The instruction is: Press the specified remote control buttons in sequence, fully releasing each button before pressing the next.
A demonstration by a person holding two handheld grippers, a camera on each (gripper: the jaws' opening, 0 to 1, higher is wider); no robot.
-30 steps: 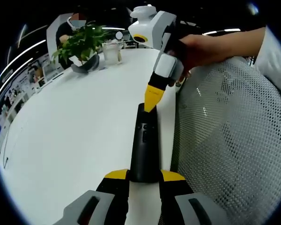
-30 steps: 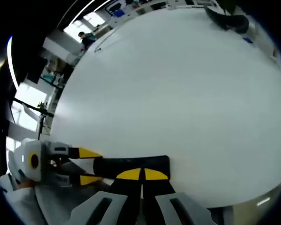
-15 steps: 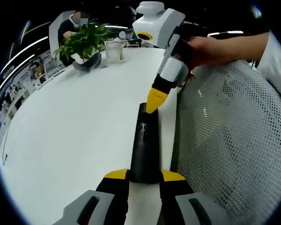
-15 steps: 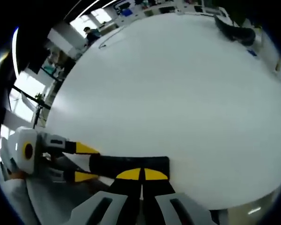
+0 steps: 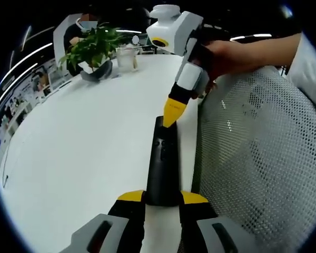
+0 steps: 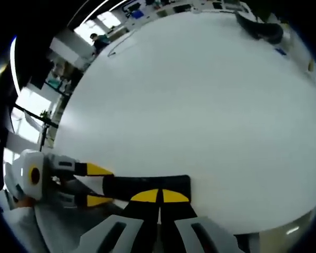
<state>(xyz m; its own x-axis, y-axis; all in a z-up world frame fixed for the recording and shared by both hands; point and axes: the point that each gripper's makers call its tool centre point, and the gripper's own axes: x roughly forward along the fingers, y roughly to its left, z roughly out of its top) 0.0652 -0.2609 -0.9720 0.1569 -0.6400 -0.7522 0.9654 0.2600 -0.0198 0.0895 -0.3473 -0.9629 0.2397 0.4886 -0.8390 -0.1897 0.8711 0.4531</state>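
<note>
White round table (image 5: 84, 132), mesh chair (image 5: 253, 158), potted plant (image 5: 92, 50), bright windows (image 6: 26, 103)

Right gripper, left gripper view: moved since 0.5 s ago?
Yes, slightly. The right gripper has shifted left and a touch nearer along the remote, which stayed put.

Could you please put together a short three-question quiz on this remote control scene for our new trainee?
1. True or false: the left gripper holds the near end of the black remote control.
2. What touches the far end of the remote in the left gripper view? A) the right gripper's closed yellow tips B) a bare hand C) the potted plant
3. Fill in: the remote lies near the edge of the white ____, beside a mesh chair back.

Key: 1 true. 2 A. 3 table.
</note>
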